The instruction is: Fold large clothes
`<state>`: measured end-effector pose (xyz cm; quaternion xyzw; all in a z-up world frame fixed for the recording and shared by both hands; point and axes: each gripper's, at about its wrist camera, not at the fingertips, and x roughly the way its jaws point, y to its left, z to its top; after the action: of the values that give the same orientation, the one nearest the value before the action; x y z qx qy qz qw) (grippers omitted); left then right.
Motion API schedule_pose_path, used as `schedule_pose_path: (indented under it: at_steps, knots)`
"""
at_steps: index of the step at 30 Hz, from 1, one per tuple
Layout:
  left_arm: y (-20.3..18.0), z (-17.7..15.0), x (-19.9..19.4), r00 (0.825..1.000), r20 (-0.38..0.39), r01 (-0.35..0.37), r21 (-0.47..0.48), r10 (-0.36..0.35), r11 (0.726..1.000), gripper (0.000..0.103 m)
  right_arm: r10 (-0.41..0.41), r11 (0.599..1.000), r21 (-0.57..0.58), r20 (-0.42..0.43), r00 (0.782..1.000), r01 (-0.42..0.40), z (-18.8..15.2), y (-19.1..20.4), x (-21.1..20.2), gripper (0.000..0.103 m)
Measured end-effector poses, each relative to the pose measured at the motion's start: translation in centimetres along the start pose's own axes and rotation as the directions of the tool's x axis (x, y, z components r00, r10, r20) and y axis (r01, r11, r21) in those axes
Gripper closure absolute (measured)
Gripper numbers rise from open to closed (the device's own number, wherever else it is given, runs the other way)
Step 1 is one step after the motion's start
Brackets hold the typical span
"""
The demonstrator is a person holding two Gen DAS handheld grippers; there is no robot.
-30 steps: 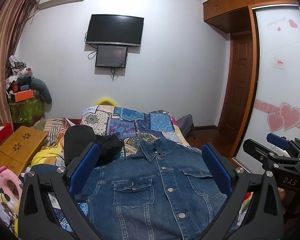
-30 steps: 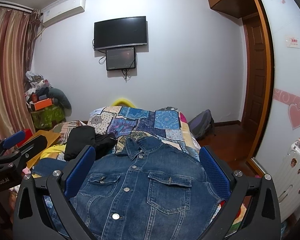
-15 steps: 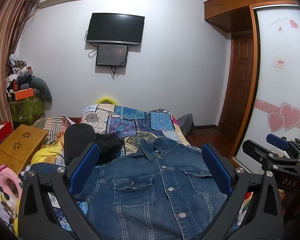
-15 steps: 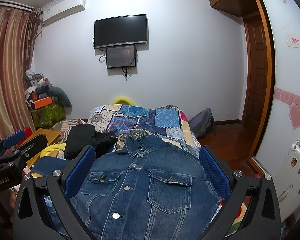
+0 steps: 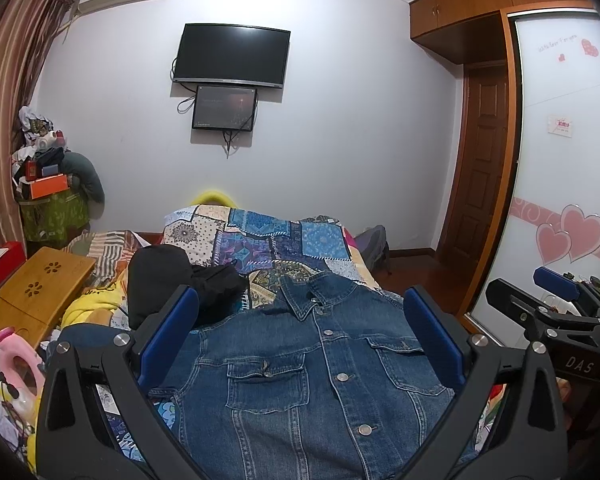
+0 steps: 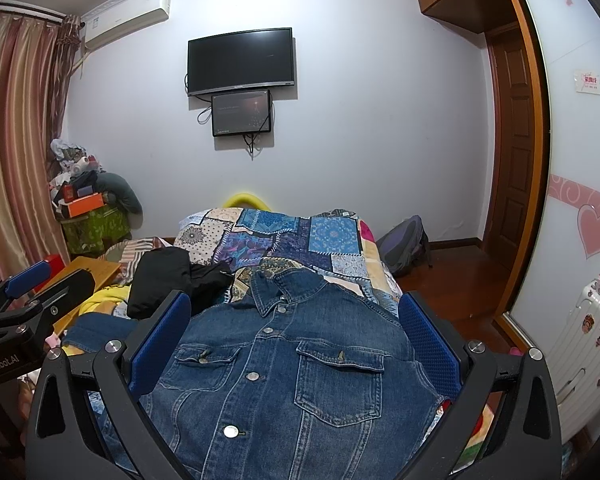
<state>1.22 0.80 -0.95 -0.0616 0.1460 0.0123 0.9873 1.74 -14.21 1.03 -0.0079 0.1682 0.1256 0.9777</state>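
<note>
A blue denim jacket (image 5: 312,372) lies front up and buttoned on the bed, collar toward the far wall; it also shows in the right wrist view (image 6: 296,368). My left gripper (image 5: 300,332) is open and empty, held above the jacket's chest. My right gripper (image 6: 296,332) is open and empty, also above the jacket. In the left wrist view the right gripper (image 5: 556,308) shows at the right edge. In the right wrist view the left gripper (image 6: 28,300) shows at the left edge.
A patchwork quilt (image 5: 268,240) covers the bed. Black clothes (image 5: 172,276) lie left of the jacket's collar. A wooden lap table (image 5: 32,296) and pink bottle (image 5: 16,364) sit at left. A backpack (image 6: 404,244) is on the floor; a white suitcase (image 6: 584,344) stands right.
Both views have shifted very slightly; the grippers stay open above the jacket and the jacket has not moved.
</note>
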Motion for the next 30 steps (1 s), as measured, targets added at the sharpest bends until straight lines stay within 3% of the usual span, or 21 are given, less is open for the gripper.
schedule_pose_path:
  at_steps: [13,20,25,30]
  knots:
    - [0.5,0.1,1.1,1.0,-0.022,-0.003,-0.008,0.003,1.0,0.0,-0.01,1.0,-0.005,-0.03,0.999,0.01,0.0,0.0,1.1,0.0]
    - [2.6,0.2,2.8,0.999,-0.039,-0.028,-0.036,0.027,0.999,0.0,-0.029,1.0,-0.005,-0.072,0.997,0.029,0.0,0.0,2.8,0.0]
    - [5.9,0.4,4.4,0.993,-0.044,-0.112,-0.051,0.11,0.992,0.0,-0.048,0.999,-0.018,-0.11,0.993,0.047,0.0,0.0,4.1,0.0]
    - [11.3,0.5,5.9,0.963,-0.063,-0.265,-0.089,0.26,0.96,0.0,-0.072,0.997,-0.036,-0.148,0.986,0.067,0.0,0.0,5.7,0.0]
